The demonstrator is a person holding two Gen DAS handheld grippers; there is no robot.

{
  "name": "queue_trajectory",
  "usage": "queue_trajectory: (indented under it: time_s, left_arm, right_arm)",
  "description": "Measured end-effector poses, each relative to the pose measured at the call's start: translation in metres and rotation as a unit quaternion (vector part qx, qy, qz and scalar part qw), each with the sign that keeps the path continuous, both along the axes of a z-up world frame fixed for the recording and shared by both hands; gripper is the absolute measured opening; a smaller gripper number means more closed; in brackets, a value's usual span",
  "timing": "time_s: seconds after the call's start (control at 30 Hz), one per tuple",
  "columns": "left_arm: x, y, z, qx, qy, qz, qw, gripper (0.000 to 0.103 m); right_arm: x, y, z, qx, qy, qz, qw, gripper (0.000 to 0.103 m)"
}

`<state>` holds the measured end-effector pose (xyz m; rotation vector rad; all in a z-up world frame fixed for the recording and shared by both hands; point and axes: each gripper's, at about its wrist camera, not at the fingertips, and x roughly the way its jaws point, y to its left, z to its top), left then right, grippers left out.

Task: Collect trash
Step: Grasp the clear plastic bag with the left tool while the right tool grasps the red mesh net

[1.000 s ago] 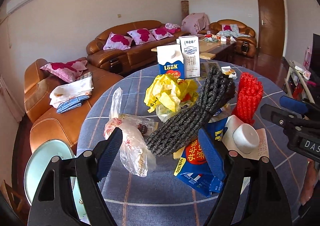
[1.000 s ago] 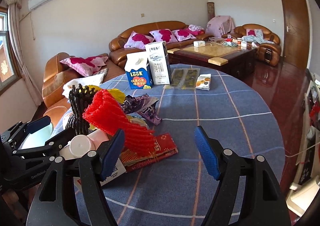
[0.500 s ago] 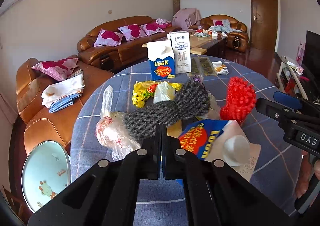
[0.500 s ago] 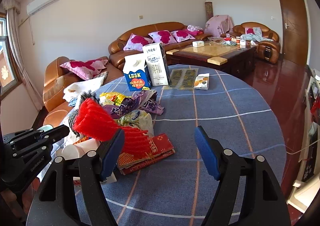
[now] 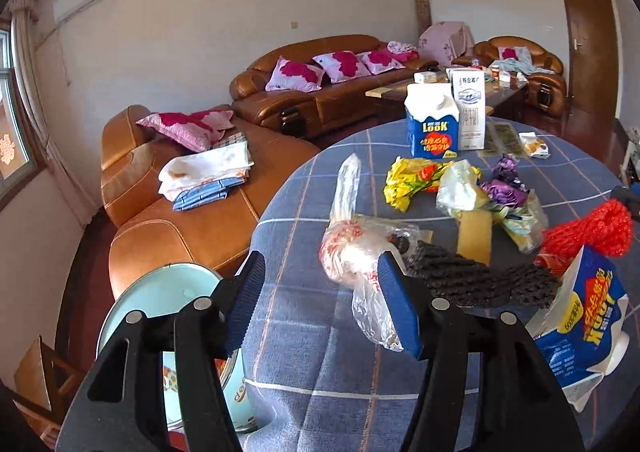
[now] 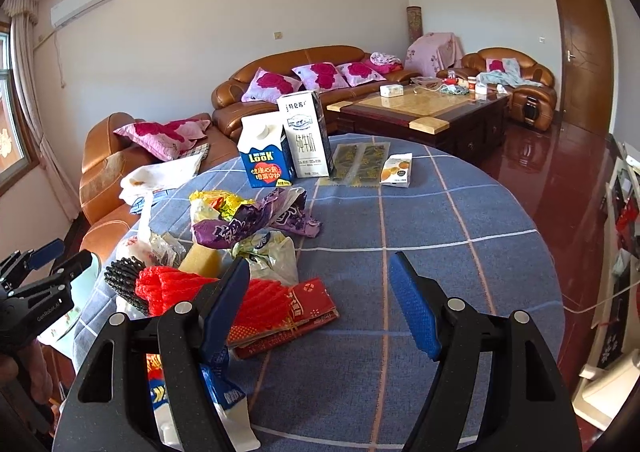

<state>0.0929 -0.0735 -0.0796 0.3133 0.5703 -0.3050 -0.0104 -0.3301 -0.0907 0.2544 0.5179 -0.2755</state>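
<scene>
1. Two grippers over a round tabletop (image 6: 460,220) with a blue checked cloth; trash heaped toward its left edge in the right wrist view.
2. Left gripper (image 5: 320,300): jaws opening, nothing pressed between the pads. Only bare cloth shows in the gap. The right pad (image 5: 400,308) overlaps a clear bag (image 5: 360,252) in the picture; contact cannot be told.
3. Right gripper (image 6: 320,308): jaws apart, released, nothing held. Bare cloth between the pads. Its left pad (image 6: 226,304) stands in front of the red net (image 6: 176,288) and a red packet (image 6: 304,304).
4. Trash near the table's near-left edge: clear bag, black net (image 5: 460,280) lying flat just right of it, red net beyond, a crushed blue carton (image 5: 584,316) at the right margin of the left wrist view.
5. Behind these: a yellow sponge (image 5: 474,232), a yellow wrapper (image 5: 412,180), a purple wrapper (image 6: 256,220), crumpled clear plastic (image 5: 460,188).
6. Far edge of the tabletop: an upright blue carton (image 6: 264,160) touching a taller white carton (image 6: 306,132); flat sachets (image 6: 360,164) and a small white packet (image 6: 396,170) to their right.
7. A pale blue lid (image 5: 160,300) sits below the table's left edge, beside the sofa (image 5: 180,212).
8. The left gripper also shows at the left margin of the right wrist view, with part of a hand below it.
</scene>
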Motion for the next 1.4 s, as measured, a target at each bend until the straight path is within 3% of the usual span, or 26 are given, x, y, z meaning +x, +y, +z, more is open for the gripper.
queue_trajectory:
  time_s: [0.1, 0.2, 0.27, 0.3, 0.33, 0.37, 0.4, 0.5, 0.57, 0.73, 1.0, 1.27, 1.4]
  left_arm:
    - [0.01, 0.0, -0.009, -0.002, 0.02, 0.01, 0.9997, 0.059]
    - [0.018, -0.009, -0.02, -0.003, 0.035, 0.006, 0.9994, 0.071]
    - [0.025, -0.017, -0.032, 0.006, 0.05, 0.004, 0.9987, 0.07]
    - [0.028, -0.02, -0.038, 0.007, 0.058, 0.005, 0.9983, 0.066]
    - [0.03, -0.021, -0.043, 0.005, 0.07, -0.002, 0.9976, 0.047]
    - [0.031, -0.023, -0.048, 0.004, 0.083, -0.012, 0.9964, 0.036]
    - [0.03, -0.025, -0.051, 0.005, 0.093, -0.021, 0.9954, 0.018]
    - [0.025, -0.023, -0.049, 0.0, 0.09, -0.028, 0.9955, 0.008]
    - [0.02, -0.018, -0.04, -0.009, 0.083, -0.029, 0.9961, 0.007]
    - [-0.007, -0.005, -0.011, -0.001, 0.016, -0.015, 0.9998, 0.007]
    - [-0.031, -0.005, -0.016, 0.008, 0.037, -0.021, 0.9991, 0.007]
    - [-0.035, -0.006, -0.013, 0.001, 0.037, -0.028, 0.9989, 0.007]
    - [-0.033, 0.001, -0.008, -0.002, 0.031, -0.019, 0.9993, 0.007]
  right_arm:
    - [0.003, -0.005, -0.001, 0.0, 0.003, -0.007, 1.0, 0.072]
    - [0.006, -0.007, -0.002, 0.002, 0.006, -0.008, 1.0, 0.072]
    - [0.007, -0.006, -0.005, 0.002, 0.01, -0.006, 1.0, 0.072]
    - [0.008, -0.006, -0.006, 0.001, 0.012, -0.005, 1.0, 0.072]
    - [0.008, -0.006, -0.007, 0.001, 0.013, -0.004, 1.0, 0.072]
    - [0.008, -0.006, -0.007, 0.001, 0.014, -0.004, 1.0, 0.072]
    - [0.008, -0.007, -0.006, 0.001, 0.014, -0.005, 1.0, 0.072]
    - [0.009, -0.011, -0.005, 0.002, 0.015, -0.008, 1.0, 0.072]
    - [0.008, -0.012, -0.002, 0.002, 0.012, -0.013, 1.0, 0.072]
    - [0.005, -0.005, 0.007, -0.002, 0.001, -0.005, 1.0, 0.072]
    - [0.018, 0.035, 0.006, 0.011, 0.023, 0.086, 0.996, 0.066]
    - [0.023, 0.047, 0.004, 0.05, 0.048, 0.145, 0.987, 0.026]
    - [0.022, 0.052, 0.006, 0.043, 0.041, 0.148, 0.987, 0.019]
